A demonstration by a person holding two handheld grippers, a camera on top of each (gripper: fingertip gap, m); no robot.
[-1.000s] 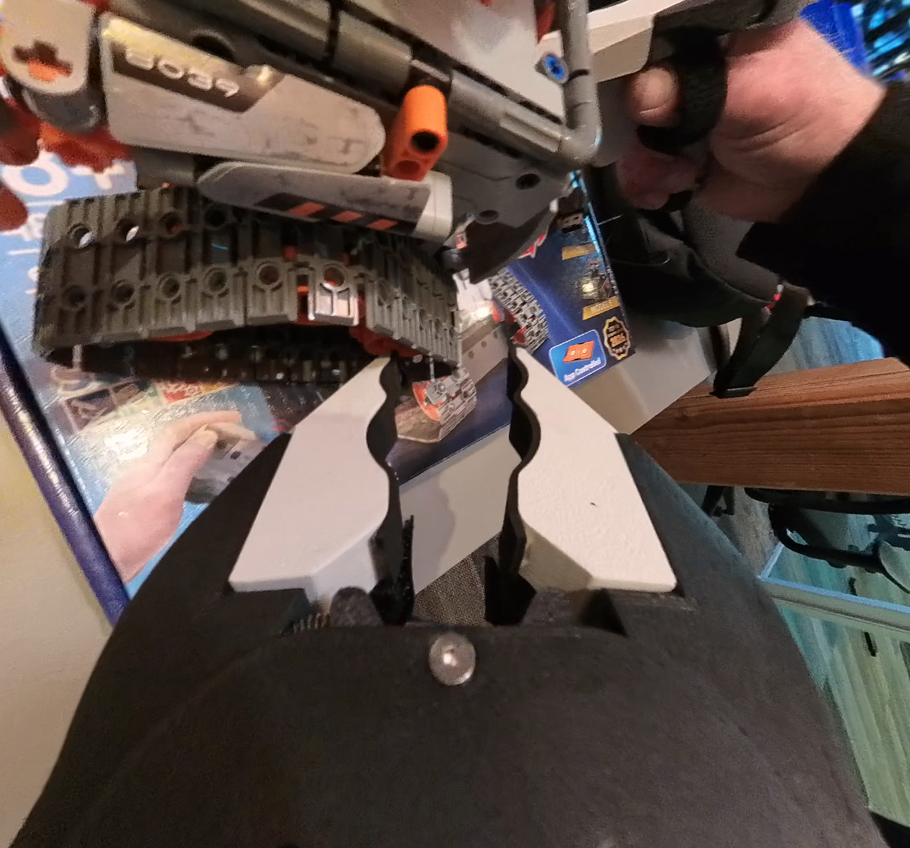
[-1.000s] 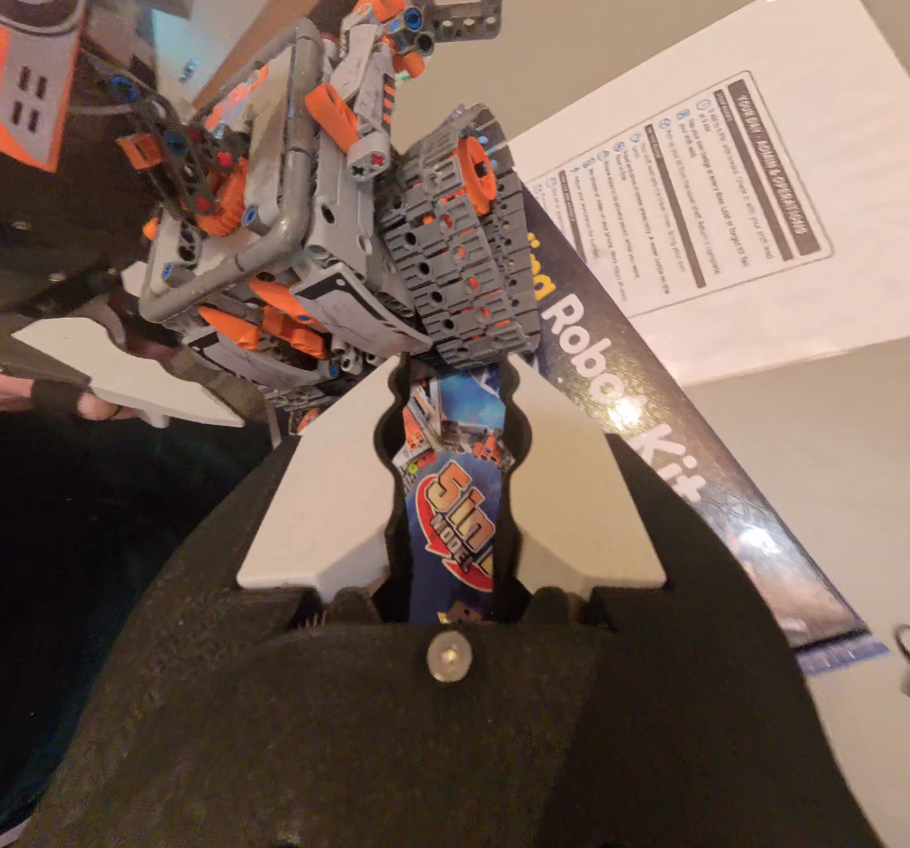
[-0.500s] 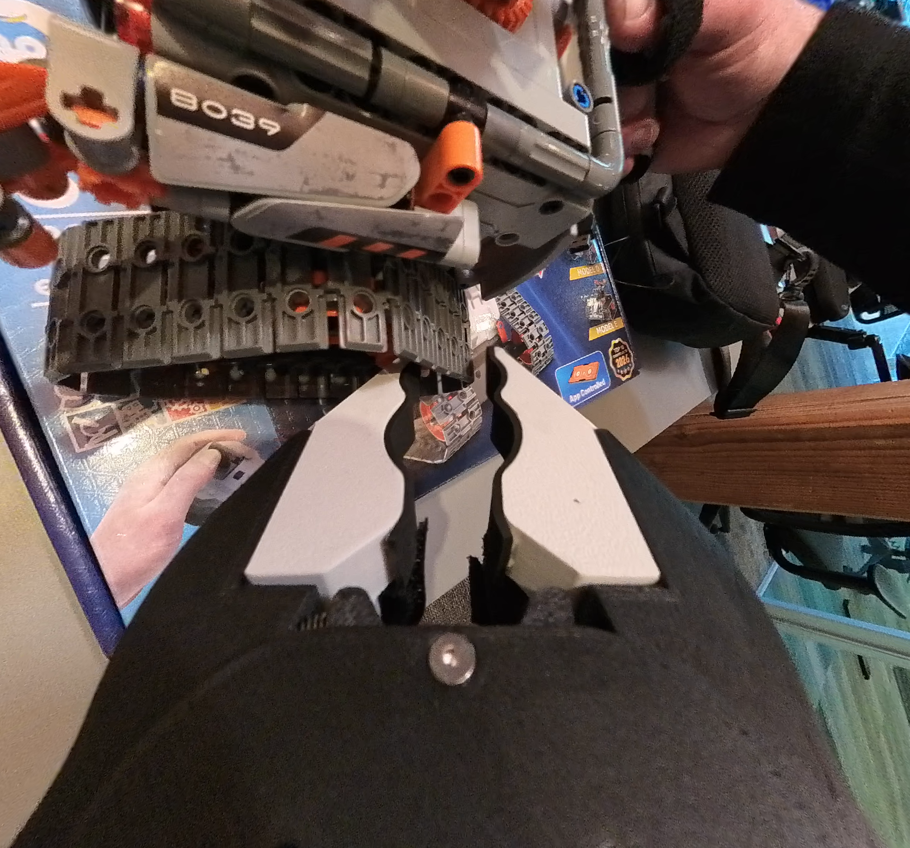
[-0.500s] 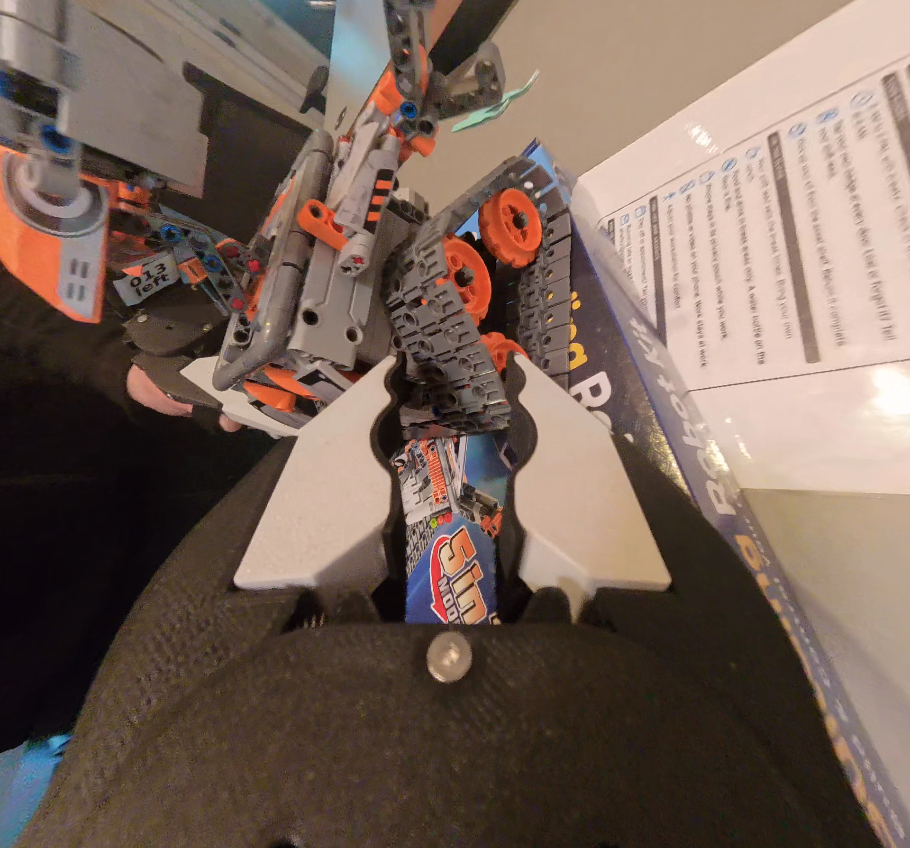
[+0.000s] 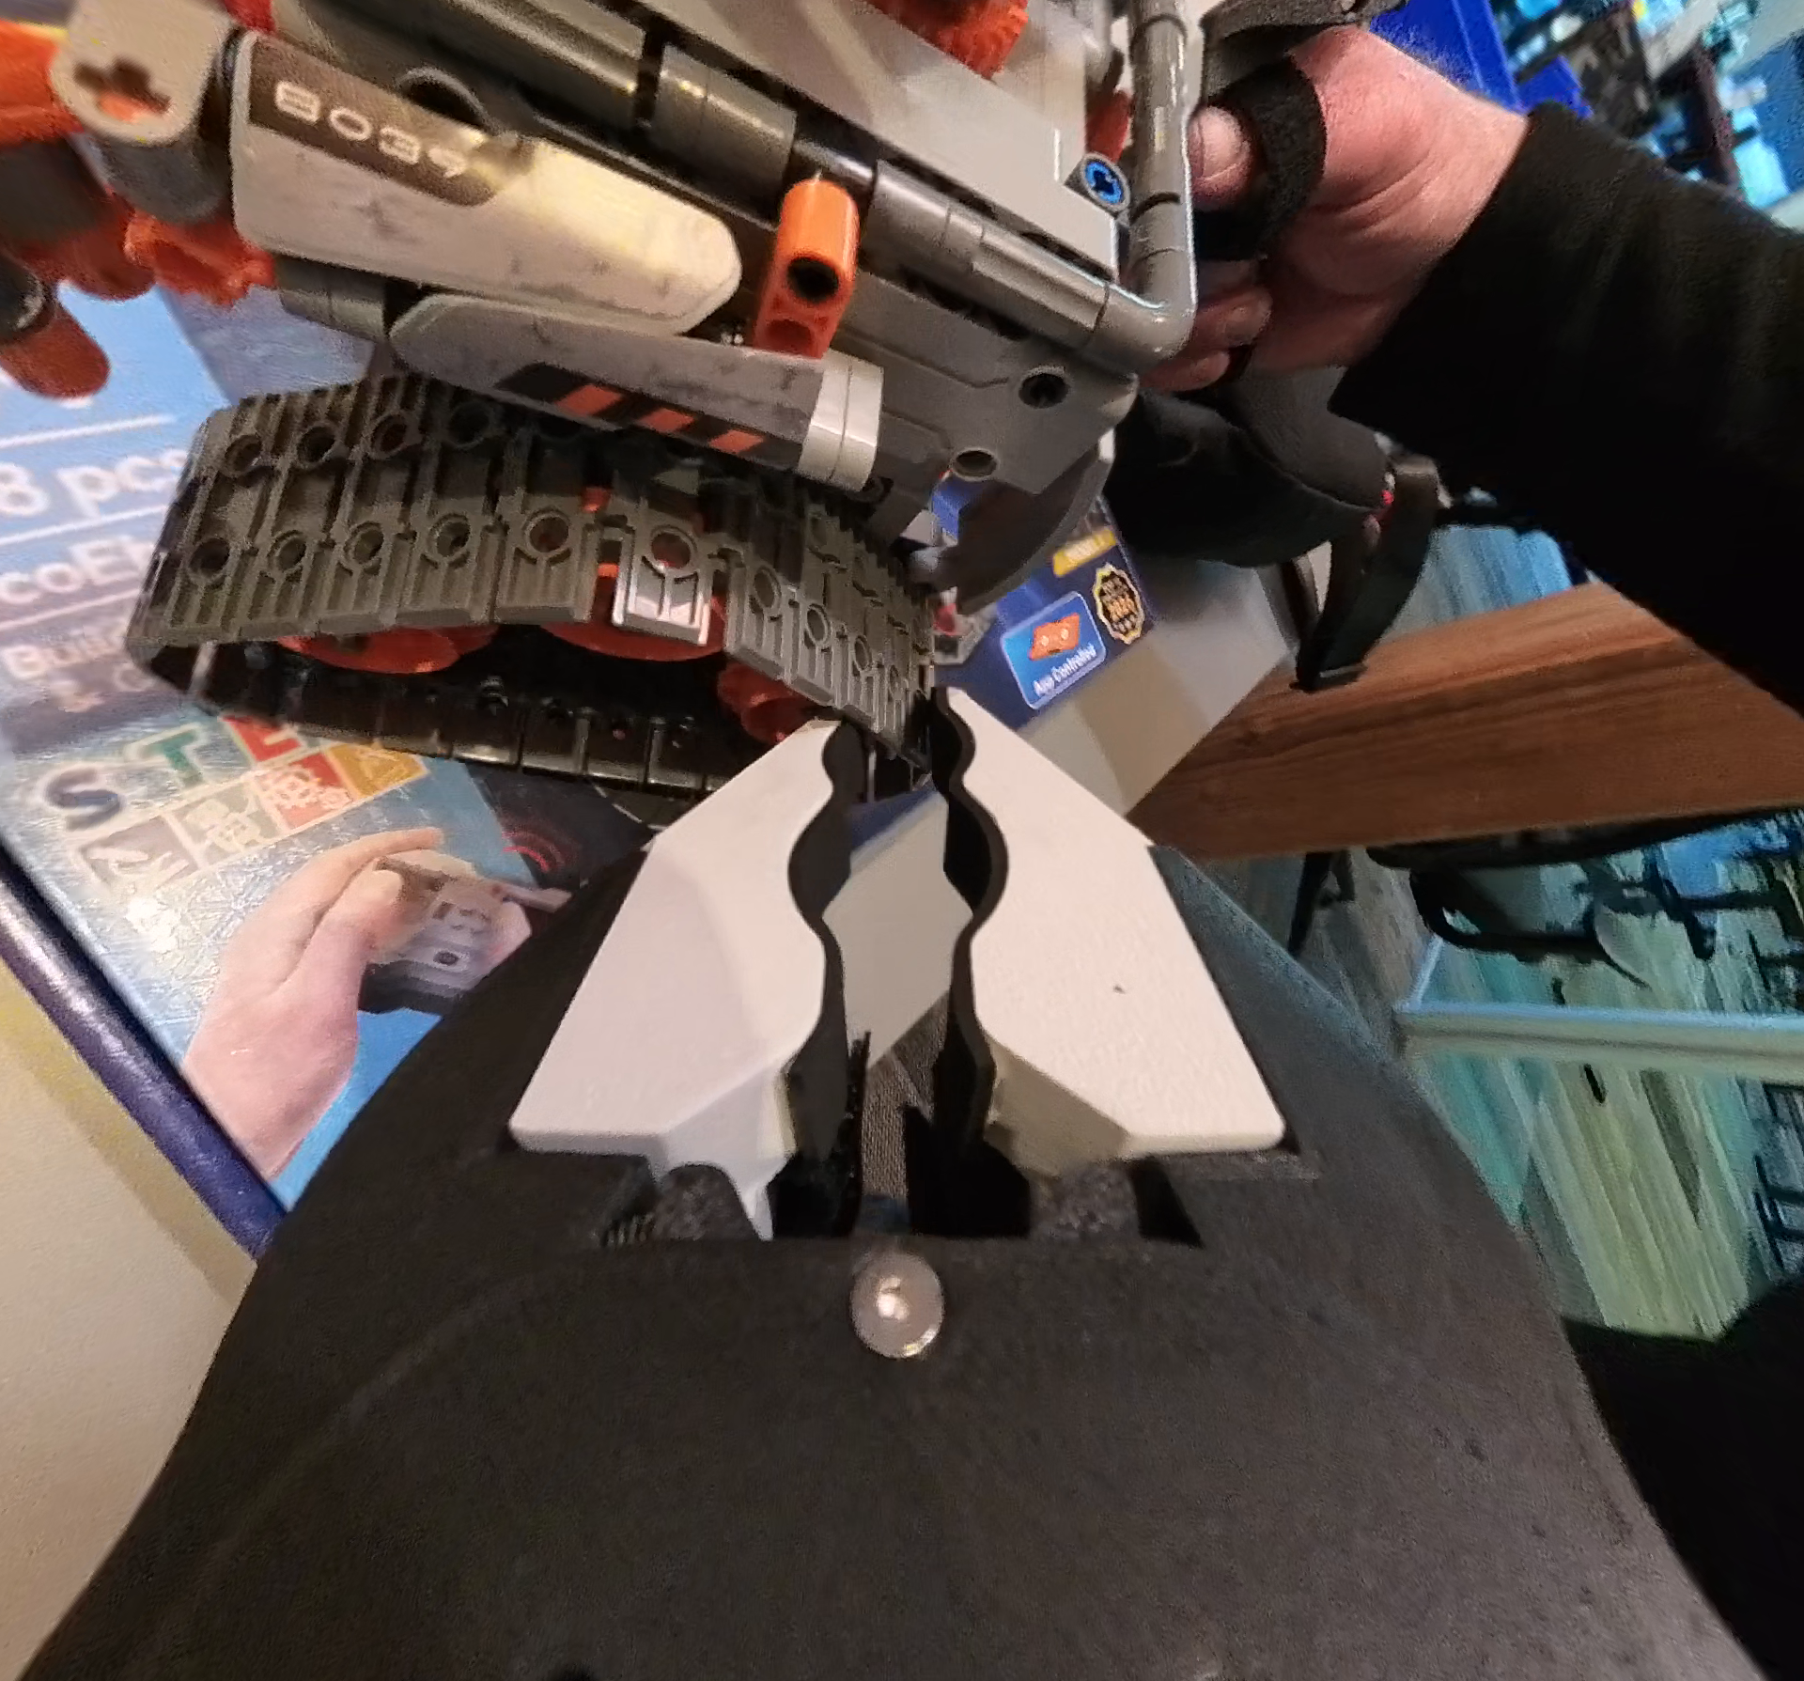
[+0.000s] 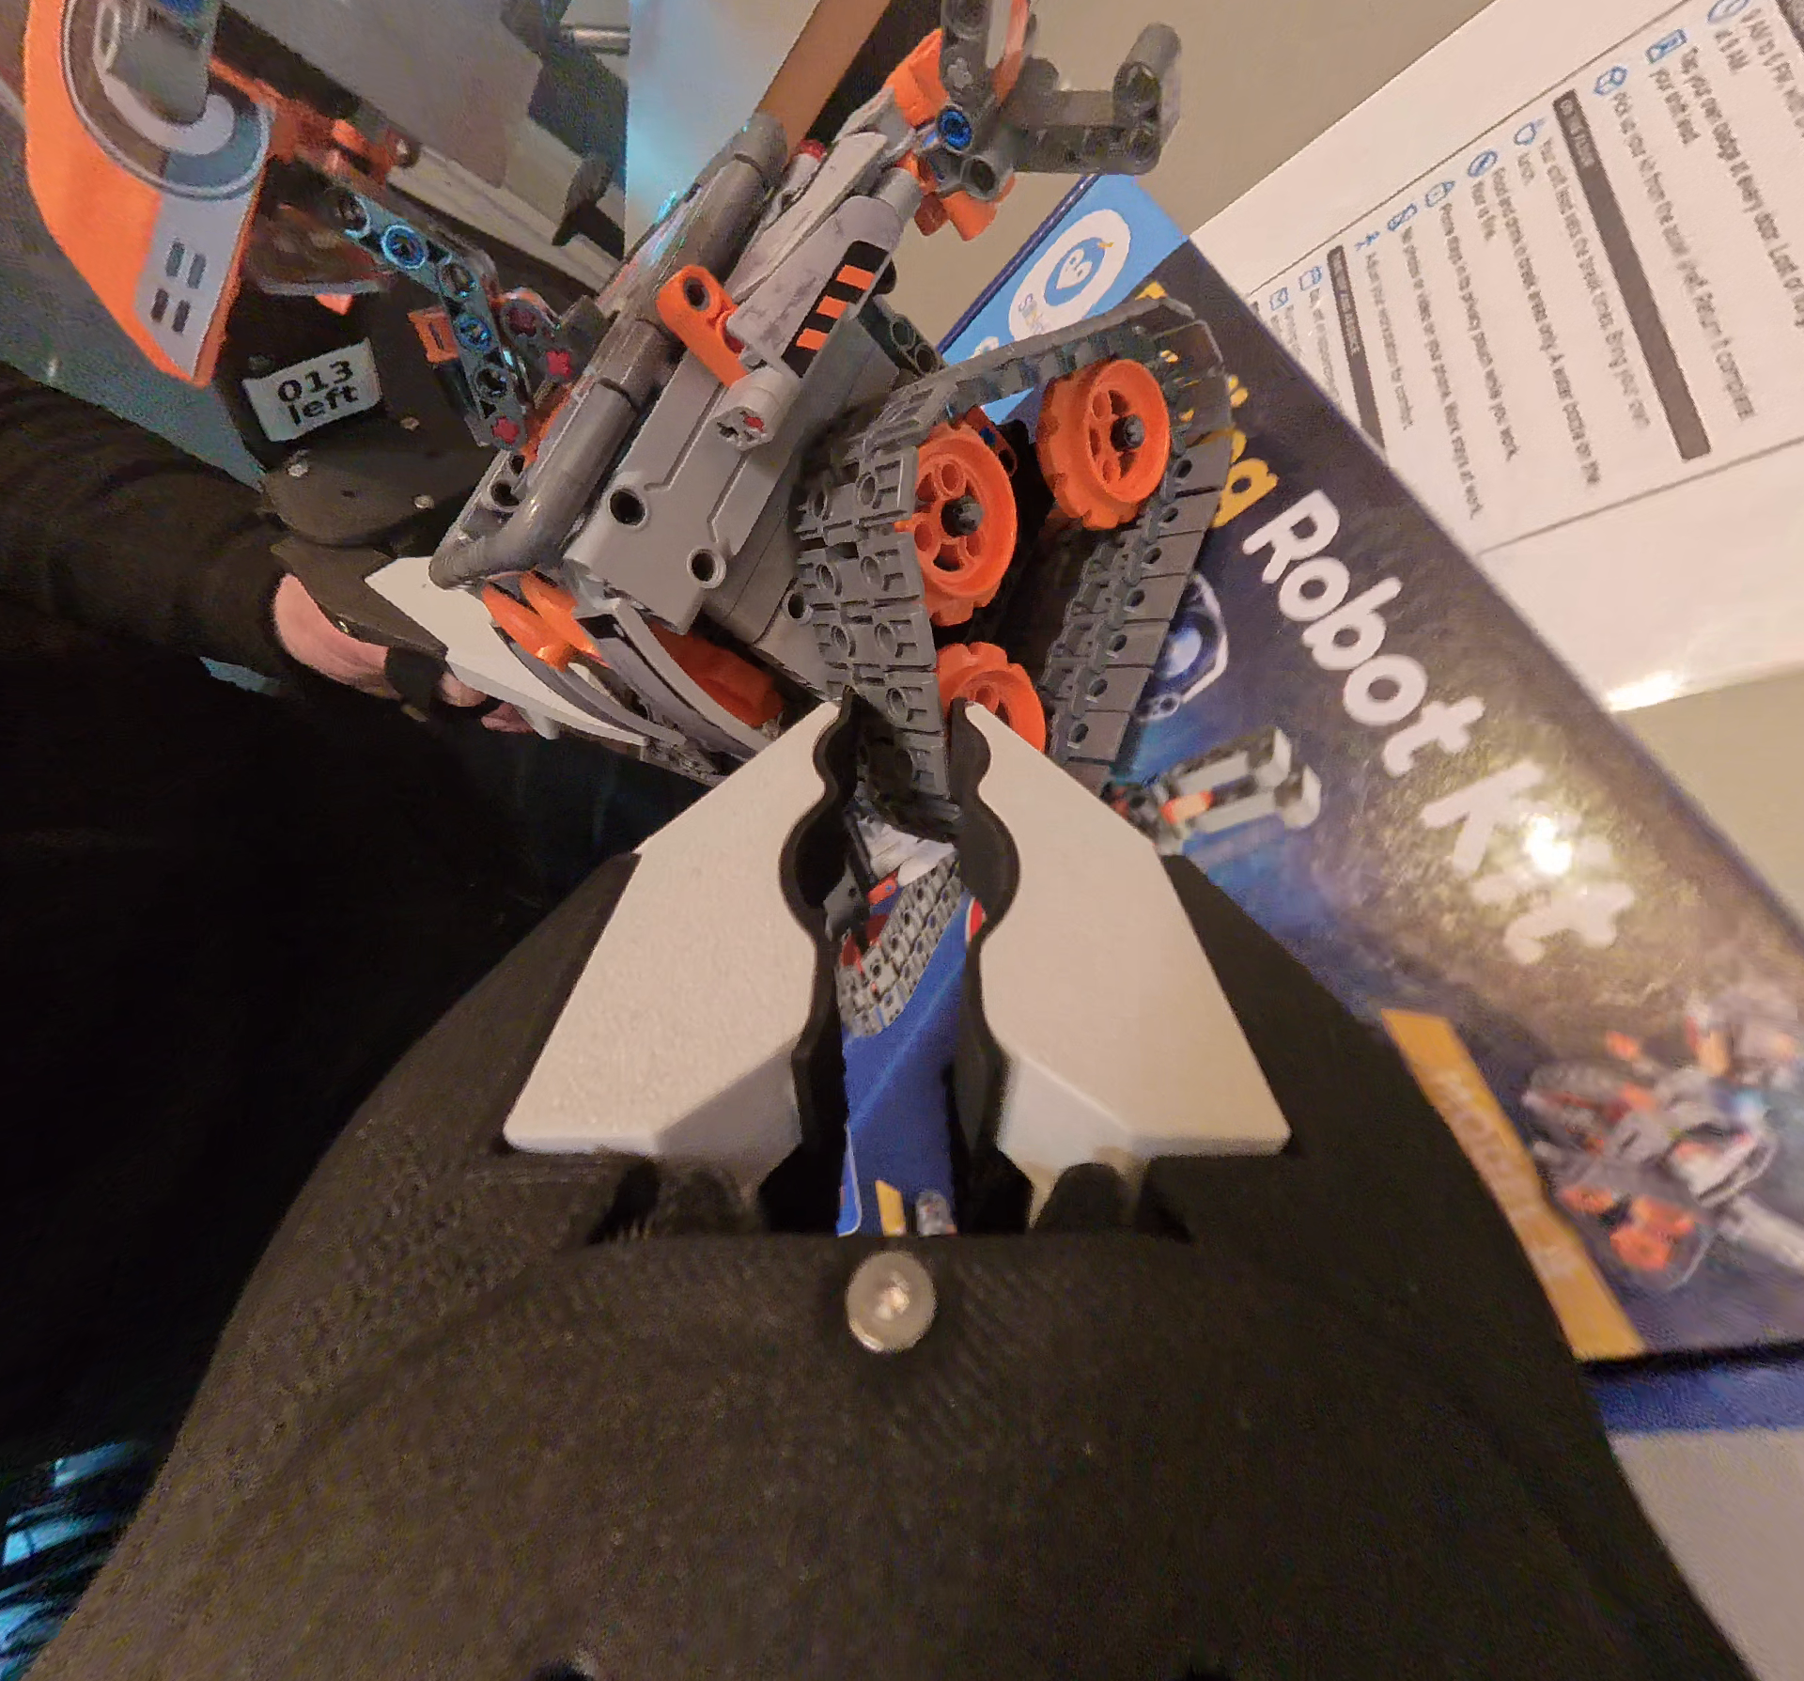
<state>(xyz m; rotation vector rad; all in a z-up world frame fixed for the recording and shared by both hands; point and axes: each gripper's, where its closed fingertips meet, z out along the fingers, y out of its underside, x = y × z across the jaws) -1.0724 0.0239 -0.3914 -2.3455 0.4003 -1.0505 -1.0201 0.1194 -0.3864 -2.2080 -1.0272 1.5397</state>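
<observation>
Both the left gripper [image 5: 890, 728] and right gripper [image 6: 900, 724] are clamped on the grey track [image 6: 883, 629] of the brick-built tracked vehicle [image 5: 625, 267], held above the blue kit box [image 6: 1415, 756]; a level, unhurried hold seems advisable since tracks flex.

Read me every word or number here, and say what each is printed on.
I leave the wording unquoted; these things bear it:
Grey panel on the tracked toy model: a number.
Blue box: large white lettering, small badges.
White sheet: fine printed lines, too small.
White sticker, at left in the right wrist view: a short label.
</observation>
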